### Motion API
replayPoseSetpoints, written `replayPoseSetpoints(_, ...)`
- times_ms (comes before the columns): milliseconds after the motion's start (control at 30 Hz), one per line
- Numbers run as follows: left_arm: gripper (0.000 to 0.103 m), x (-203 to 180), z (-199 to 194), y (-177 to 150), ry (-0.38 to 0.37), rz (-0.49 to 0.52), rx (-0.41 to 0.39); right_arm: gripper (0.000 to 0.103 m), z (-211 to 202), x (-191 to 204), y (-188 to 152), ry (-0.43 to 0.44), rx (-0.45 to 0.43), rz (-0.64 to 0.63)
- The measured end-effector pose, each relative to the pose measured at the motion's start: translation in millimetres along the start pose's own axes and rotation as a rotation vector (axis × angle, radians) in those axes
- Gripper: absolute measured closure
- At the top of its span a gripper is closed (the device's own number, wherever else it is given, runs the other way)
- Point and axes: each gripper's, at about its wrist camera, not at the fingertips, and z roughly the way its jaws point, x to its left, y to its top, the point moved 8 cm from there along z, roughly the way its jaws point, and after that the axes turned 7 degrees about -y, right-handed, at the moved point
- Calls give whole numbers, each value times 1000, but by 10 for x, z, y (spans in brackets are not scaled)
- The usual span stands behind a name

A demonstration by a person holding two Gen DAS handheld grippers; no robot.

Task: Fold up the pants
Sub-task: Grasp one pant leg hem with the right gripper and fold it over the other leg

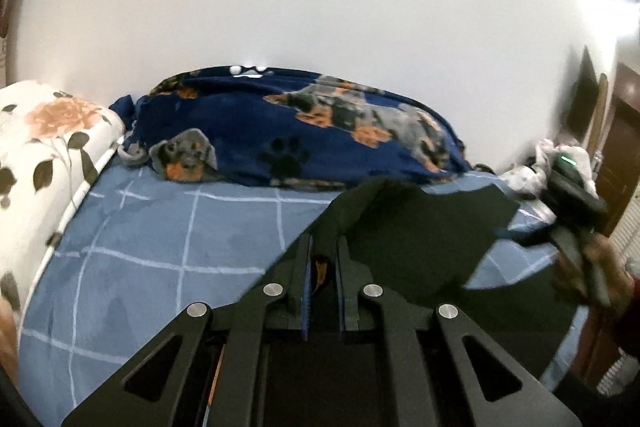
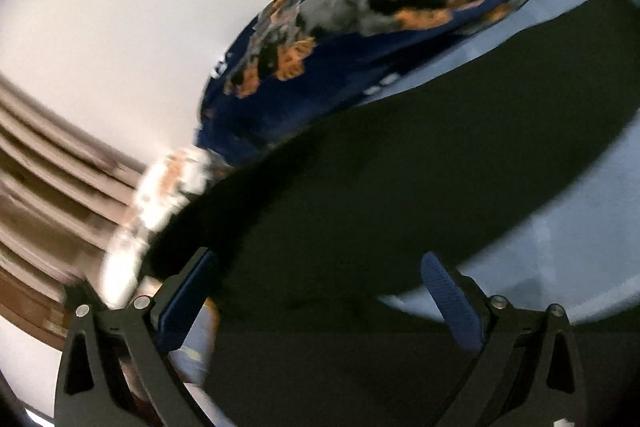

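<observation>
Floral pillow (image 1: 44, 147): seen at the far left of the bed, well apart from the work.
Bed sheet (image 1: 152, 247): blue checked cloth on which the pants are partly laid.
Dog-print blanket (image 1: 304, 131): heaped along the wall behind the pants.
Left gripper (image 1: 323, 255): fingers nearly closed, pinched on a raised edge of the pants.
Pants (image 1: 412, 227): dark cloth, lifted at the pinch and draped rightward over the sheet.
Right gripper (image 2: 320, 291): jaws spread wide, nothing held — dark cloth lies just ahead of them.
Risk: with a single thin pinch, the cloth is judged likely to slip or bunch if pulled.
Risk: an unheld side may drag, so a crooked fold is feared.
Hidden: waistband, legs and hems cannot be told apart — the right view is heavily blurred.
</observation>
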Motion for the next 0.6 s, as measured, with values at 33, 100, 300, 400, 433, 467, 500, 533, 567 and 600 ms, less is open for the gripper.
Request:
replayPoseSetpoints(33,94,-53,-43,-70,-10,-11,2,2,81,1,83,26,10,40)
replayPoseSetpoints(100,94,-142,-121,-220,-19,-29,12,2,260,-49,259,73,37,145)
replayPoseSetpoints(300,93,-310,-181,-572,-44,-83,52,9,722,-215,567,82,127,309)
replayPoseSetpoints(400,93,-298,-182,-648,-44,-113,66,96,883,-296,553,-11,172,301)
replayPoseSetpoints(433,93,-274,-179,-661,-36,-120,72,95,879,-299,527,-14,169,299)
replayPoseSetpoints(467,93,-253,-175,-658,-30,-127,75,97,831,-264,496,-20,148,263)
replayPoseSetpoints(500,93,-213,-190,-655,-26,-140,76,97,752,-220,450,-43,126,203)
replayPoseSetpoints(533,93,-169,-216,-647,-25,-154,74,97,688,-198,401,-55,109,166)
replayPoseSetpoints(567,93,-126,-230,-633,-20,-163,74,97,552,-160,306,-58,86,131)
replayPoseSetpoints(600,92,-73,-269,-633,-7,-169,76,97,411,-137,179,-58,67,105)
